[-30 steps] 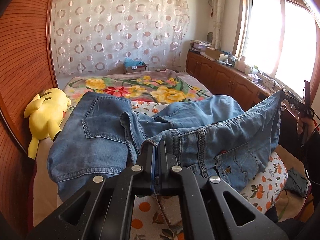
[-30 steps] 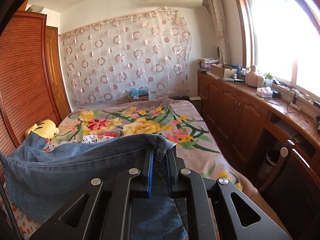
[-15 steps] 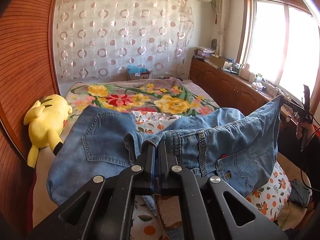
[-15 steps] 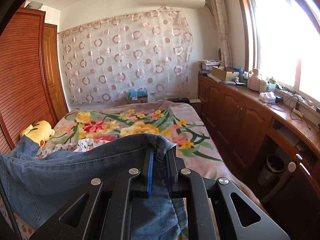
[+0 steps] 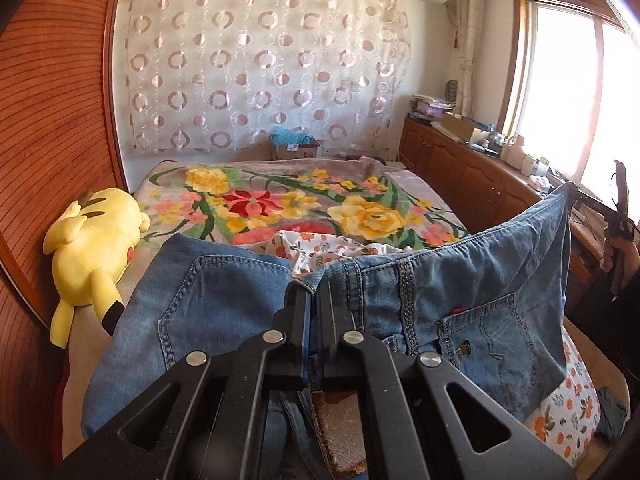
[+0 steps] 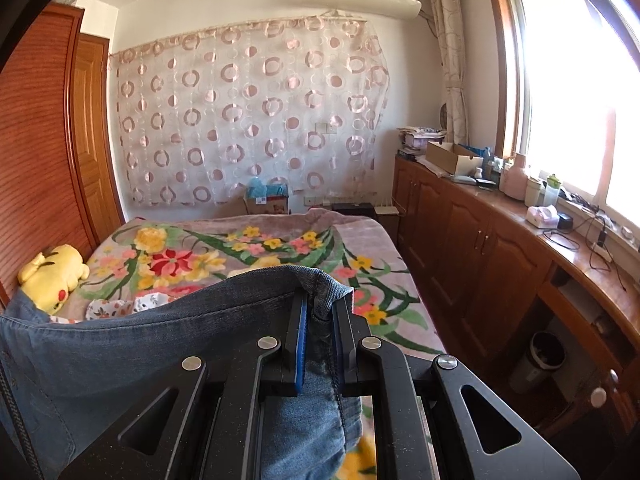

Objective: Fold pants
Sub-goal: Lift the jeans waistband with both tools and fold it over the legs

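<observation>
Left gripper [image 5: 314, 300]: pressed together on the waistband of the jeans [image 5: 224, 312], at the near edge of the bed [image 5: 436, 200]. Pinched point sits at the top of the fly, beside a belt loop.

Jeans held up by the waistband, stretched roughly level from left to right across the near end of the bed. Long axis of the waistband runs side to side, parallel to the bed's near edge; legs hang down past the near edge and out of view below the fingers. Seat side faces the left wrist camera: one back pocket with pale stitching on the left panel, a second pocket with a wavy stitched pattern and a small red tab on the right panel. Fabric: mid-blue washed denim, faded paler on the seat, with a heavy double-stitched centre seam. Left panel droops onto the bed near the yellow plush toy [image 5: 94, 248] at the left edge. Right panel rises to a raised corner at far right.

Right gripper [image 6: 320, 316]: closed on that raised waistband corner, denim bunched between the blue-lined fingers [image 6: 300, 340]. In this view the jeans slope down leftward from the pinch toward the bed's left edge, darker in shade.

Floral blanket [image 6: 240, 256] covers the bed beyond.
</observation>
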Demonstrator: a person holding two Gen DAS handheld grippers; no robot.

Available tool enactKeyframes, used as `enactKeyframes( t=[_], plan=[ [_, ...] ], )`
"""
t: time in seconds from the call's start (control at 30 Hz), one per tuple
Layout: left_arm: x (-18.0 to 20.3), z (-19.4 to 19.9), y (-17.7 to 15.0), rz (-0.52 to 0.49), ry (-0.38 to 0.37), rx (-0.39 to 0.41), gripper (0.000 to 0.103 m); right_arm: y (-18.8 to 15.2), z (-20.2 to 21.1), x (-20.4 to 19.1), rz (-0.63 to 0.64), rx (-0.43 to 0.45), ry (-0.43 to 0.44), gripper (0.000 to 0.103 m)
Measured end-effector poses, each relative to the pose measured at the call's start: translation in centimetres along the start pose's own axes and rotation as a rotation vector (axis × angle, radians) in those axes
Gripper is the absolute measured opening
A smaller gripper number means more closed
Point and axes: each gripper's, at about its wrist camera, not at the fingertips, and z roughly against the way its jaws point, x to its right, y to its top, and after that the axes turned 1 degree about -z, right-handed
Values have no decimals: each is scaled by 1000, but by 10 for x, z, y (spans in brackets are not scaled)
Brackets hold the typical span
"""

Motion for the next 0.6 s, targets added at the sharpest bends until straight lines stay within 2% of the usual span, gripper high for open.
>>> enactKeyframes(
  t=[0.2, 0.33, 0.53, 0.6],
  plan=[
    [-13, -34, -1, 20, 26, -57, 2, 14, -73, -24, 25, -71, -14, 10],
    [-15, -44, -4, 17, 36, -78, 2, 10, -112, -36, 28, -120, -28, 10],
    [-10, -47, -6, -2, 44, -96, 3, 15, -137, -48, 35, -167, -50, 11],
    [-11, -46, -6, 5, 41, -106, 3, 18, -138, -50, 26, -186, -32, 18]
  ],
)
